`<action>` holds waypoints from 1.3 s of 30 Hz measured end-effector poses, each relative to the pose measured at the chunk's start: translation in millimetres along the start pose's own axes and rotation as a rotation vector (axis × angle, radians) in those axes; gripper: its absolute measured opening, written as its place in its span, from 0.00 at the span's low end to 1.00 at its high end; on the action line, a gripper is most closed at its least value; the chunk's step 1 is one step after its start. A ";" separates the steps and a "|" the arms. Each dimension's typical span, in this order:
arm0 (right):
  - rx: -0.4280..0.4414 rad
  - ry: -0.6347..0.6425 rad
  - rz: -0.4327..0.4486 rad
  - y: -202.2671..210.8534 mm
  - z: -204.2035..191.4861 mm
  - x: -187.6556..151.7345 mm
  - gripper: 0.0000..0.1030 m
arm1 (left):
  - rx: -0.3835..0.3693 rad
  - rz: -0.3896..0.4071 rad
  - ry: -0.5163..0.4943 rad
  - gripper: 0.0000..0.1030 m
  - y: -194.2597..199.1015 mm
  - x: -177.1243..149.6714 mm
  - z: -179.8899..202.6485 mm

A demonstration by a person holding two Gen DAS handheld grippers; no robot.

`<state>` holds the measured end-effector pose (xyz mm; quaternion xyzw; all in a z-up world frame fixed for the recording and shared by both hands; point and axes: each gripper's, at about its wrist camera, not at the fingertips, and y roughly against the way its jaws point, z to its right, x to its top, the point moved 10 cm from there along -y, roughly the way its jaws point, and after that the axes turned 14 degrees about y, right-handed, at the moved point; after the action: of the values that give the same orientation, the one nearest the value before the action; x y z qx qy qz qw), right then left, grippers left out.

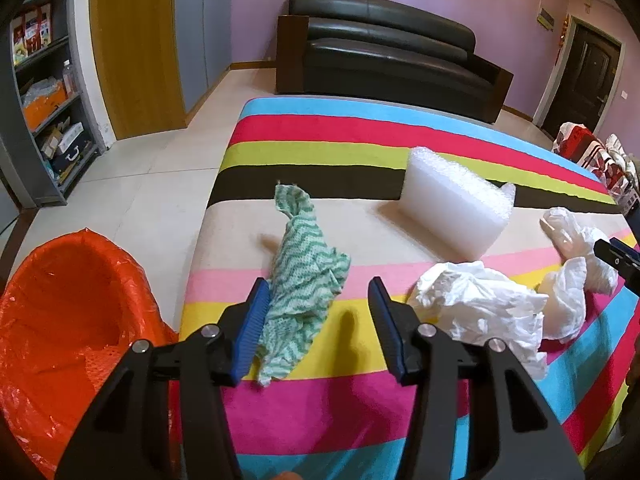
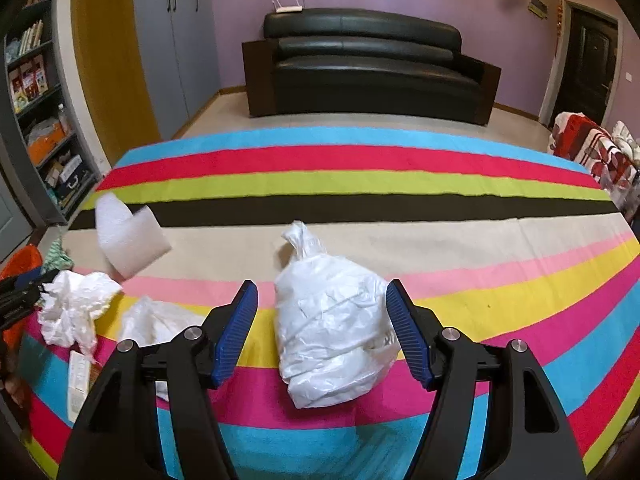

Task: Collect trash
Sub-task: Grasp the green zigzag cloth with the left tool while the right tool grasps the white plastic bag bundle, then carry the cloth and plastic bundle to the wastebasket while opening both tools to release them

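Note:
A green-and-white wavy cloth [image 1: 304, 280] lies on the striped table cover [image 1: 360, 148]. My left gripper [image 1: 318, 294] is open around its near end, the left pad touching it. A crumpled white paper [image 1: 480, 308] lies to the right, a bubble-wrap piece [image 1: 452, 204] behind. An orange-lined trash bin [image 1: 68, 320] stands at the left below the table edge. My right gripper [image 2: 322, 298] is open around a white plastic bag [image 2: 332, 328]. The right wrist view also shows the crumpled paper [image 2: 76, 304] and the bubble wrap [image 2: 124, 240].
A second white bag [image 2: 160, 320] and a small white box [image 2: 78, 380] lie near the table's left front. A black sofa [image 2: 360, 68] stands beyond the table, shelves [image 1: 44, 92] at the left, and a patterned blanket [image 2: 592, 148] at the right.

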<state>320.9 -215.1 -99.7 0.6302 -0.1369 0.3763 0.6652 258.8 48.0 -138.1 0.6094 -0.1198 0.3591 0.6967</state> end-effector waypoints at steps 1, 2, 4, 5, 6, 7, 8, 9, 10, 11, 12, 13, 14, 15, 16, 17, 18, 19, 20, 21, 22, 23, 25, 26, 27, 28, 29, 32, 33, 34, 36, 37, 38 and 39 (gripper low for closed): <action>0.000 0.000 -0.011 -3.0 0.1 -2.3 0.62 | 0.003 -0.001 0.000 0.48 -0.4 0.1 -0.8; 0.000 0.001 -0.018 -5.0 -0.8 -3.6 0.62 | 0.006 -0.004 0.002 0.47 -0.9 -0.4 -1.7; -0.003 0.005 -0.033 -8.4 -1.0 -6.3 0.62 | 0.019 -0.006 -0.002 0.42 -1.8 -0.6 -3.6; -0.003 0.005 -0.040 -10.0 -1.0 -7.7 0.62 | 0.027 -0.007 -0.003 0.40 -2.2 -0.4 -5.5; -0.003 0.003 -0.046 -11.0 -1.3 -8.9 0.62 | 0.031 -0.010 0.000 0.39 -2.8 -0.5 -6.6; -0.003 -0.001 -0.052 -12.3 -1.0 -10.4 0.62 | 0.033 -0.012 -0.001 0.38 -3.1 -0.7 -7.6; -0.004 -0.002 -0.057 -13.3 -0.8 -11.6 0.62 | 0.037 -0.014 -0.002 0.37 -3.2 -0.7 -8.6; -0.007 0.000 -0.063 -14.3 -0.8 -12.6 0.63 | 0.043 -0.015 -0.004 0.34 -3.5 -1.0 -10.2; -0.011 0.002 -0.067 -15.7 -0.7 -13.5 0.63 | 0.052 -0.014 -0.007 0.32 -3.6 -1.1 -11.5; -0.014 0.002 -0.073 -16.6 -0.3 -14.6 0.62 | 0.055 -0.014 -0.009 0.28 -3.5 -1.1 -11.7; -0.016 0.001 -0.076 -17.0 0.0 -15.0 0.61 | 0.061 -0.012 -0.009 0.27 -3.0 -0.7 -13.2; -0.019 -0.002 -0.079 -17.9 1.0 -16.0 0.59 | 0.060 -0.011 -0.005 0.25 -2.5 -0.1 -14.0; -0.023 -0.002 -0.083 -18.6 1.9 -16.5 0.54 | 0.056 -0.010 0.000 0.24 -2.1 0.2 -14.5; -0.029 -0.003 -0.086 -19.2 3.2 -16.4 0.49 | 0.055 -0.009 0.000 0.23 -1.3 0.7 -14.7; -0.031 -0.005 -0.087 -19.4 3.8 -16.4 0.47 | 0.055 -0.007 0.000 0.23 -0.2 1.2 -15.0; -0.031 -0.008 -0.087 -19.5 4.3 -16.5 0.44 | 0.047 -0.004 0.005 0.22 1.9 1.8 -14.7; -0.031 -0.011 -0.086 -19.1 4.4 -16.4 0.42 | 0.038 -0.002 0.008 0.22 3.5 2.4 -13.3; -0.028 -0.015 -0.084 -18.6 4.3 -16.2 0.41 | 0.029 0.003 0.006 0.22 5.9 3.3 -11.4; -0.027 -0.017 -0.082 -18.1 4.0 -15.7 0.40 | 0.025 0.010 0.001 0.22 8.6 4.3 -9.8; -0.027 -0.020 -0.078 -17.2 3.5 -15.3 0.39 | 0.017 0.018 -0.002 0.22 12.1 5.1 -7.7; -0.025 -0.025 -0.074 -15.7 3.3 -14.4 0.38 | 0.009 0.023 -0.002 0.22 15.3 5.8 -5.8; -0.023 -0.030 -0.070 -14.7 3.1 -13.9 0.37 | 0.002 0.028 -0.002 0.22 17.6 6.2 -4.3; -0.021 -0.039 -0.062 -12.2 3.3 -12.3 0.37 | -0.015 0.046 -0.002 0.22 24.6 8.4 -0.5; -0.020 -0.041 -0.056 -10.4 2.8 -11.3 0.37 | -0.022 0.052 -0.001 0.22 26.9 9.6 0.2; -0.021 -0.043 -0.049 -8.3 2.1 -9.9 0.37 | -0.031 0.059 0.001 0.22 30.3 10.5 1.2; -0.021 -0.044 -0.044 -6.5 1.5 -8.4 0.36 | -0.037 0.064 0.003 0.22 32.9 11.0 2.1; -0.021 -0.043 -0.039 -4.4 0.6 -7.0 0.36 | -0.045 0.070 0.006 0.22 35.7 11.7 3.1; -0.021 -0.042 -0.019 4.1 -4.1 -2.9 0.36 | -0.052 0.074 0.007 0.22 39.2 11.8 6.0; -0.020 -0.040 -0.014 6.5 -5.8 -1.8 0.36 | -0.054 0.074 0.007 0.22 40.0 11.4 6.4; -0.016 -0.036 -0.009 9.5 -8.6 -0.5 0.36 | -0.055 0.074 0.007 0.22 40.4 10.8 6.7; -0.012 -0.027 0.002 15.3 -13.4 1.7 0.36 | -0.057 0.072 0.009 0.22 41.3 10.1 6.5; -0.012 -0.020 0.009 19.1 -16.6 3.2 0.36 | -0.057 0.072 0.009 0.22 42.5 9.9 6.1; -0.012 -0.016 0.013 20.8 -17.7 3.4 0.36 | -0.058 0.073 0.009 0.22 44.0 9.7 5.8; -0.012 -0.013 0.017 23.1 -19.1 4.8 0.36 | -0.060 0.074 0.010 0.22 45.3 9.5 5.8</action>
<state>303.0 -197.3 -82.8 0.6275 -0.1489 0.3771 0.6648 237.9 45.9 -96.4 0.5816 -0.1496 0.3837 0.7016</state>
